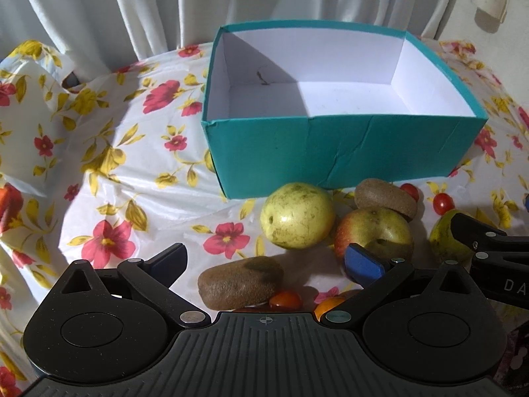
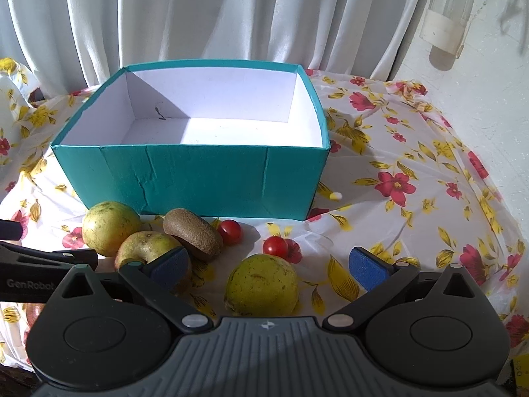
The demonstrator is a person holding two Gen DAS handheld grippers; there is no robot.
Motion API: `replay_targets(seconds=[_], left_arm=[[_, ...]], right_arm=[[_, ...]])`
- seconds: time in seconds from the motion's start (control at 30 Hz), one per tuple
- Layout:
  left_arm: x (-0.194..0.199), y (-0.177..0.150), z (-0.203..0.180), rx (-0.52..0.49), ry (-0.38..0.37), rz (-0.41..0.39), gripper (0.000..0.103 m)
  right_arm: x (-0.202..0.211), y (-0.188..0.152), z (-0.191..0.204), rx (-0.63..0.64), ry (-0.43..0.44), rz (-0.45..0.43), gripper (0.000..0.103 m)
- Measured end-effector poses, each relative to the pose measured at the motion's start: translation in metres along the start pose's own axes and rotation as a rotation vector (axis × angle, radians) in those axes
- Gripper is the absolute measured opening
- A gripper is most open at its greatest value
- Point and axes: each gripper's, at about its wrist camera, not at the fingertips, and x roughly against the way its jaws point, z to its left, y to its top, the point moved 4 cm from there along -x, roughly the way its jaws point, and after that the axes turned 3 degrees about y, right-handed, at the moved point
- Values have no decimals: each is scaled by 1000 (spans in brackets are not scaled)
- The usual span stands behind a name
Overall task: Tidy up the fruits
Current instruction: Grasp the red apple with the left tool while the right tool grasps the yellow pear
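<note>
Starting the first pick, I hold both grippers wide and empty, left gripper [image 1: 264, 259] over a kiwi [image 1: 240, 281], right gripper [image 2: 269, 264] over a green apple [image 2: 262, 285], teal box [image 2: 198, 178] empty behind; next, close and lift.

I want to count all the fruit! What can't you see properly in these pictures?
- Left wrist view: small orange fruits half hidden behind the left gripper body.
- Same view: a green fruit covered by the right gripper.
- Right wrist view: reddish apple partly behind a blue pad.
- Box: near floor hidden.
</note>
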Motion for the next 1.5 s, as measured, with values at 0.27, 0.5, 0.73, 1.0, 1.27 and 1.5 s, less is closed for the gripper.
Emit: replay_targets(seconds=[0.27, 0.5, 0.73, 1.0, 1.27, 1.5], left_arm=[[19, -23, 26, 17, 5, -222, 103], [18, -55, 31, 10, -49, -143, 103], [6, -79, 29, 7, -81, -79, 103], [-11, -80, 23, -7, -93, -35, 88], [-23, -82, 15, -43, -101, 2, 78], [-24, -85, 13, -82, -97, -27, 77]], right_arm=[[18, -3, -4, 6, 106, -202, 103], [20, -7, -7, 35, 152, -268, 103], [23, -10, -12, 9, 185, -305, 103], [16, -15, -12, -9, 179, -243, 103], [15, -18, -10, -5, 160, -230, 103], [13, -21, -9, -2, 158, -209, 103]])
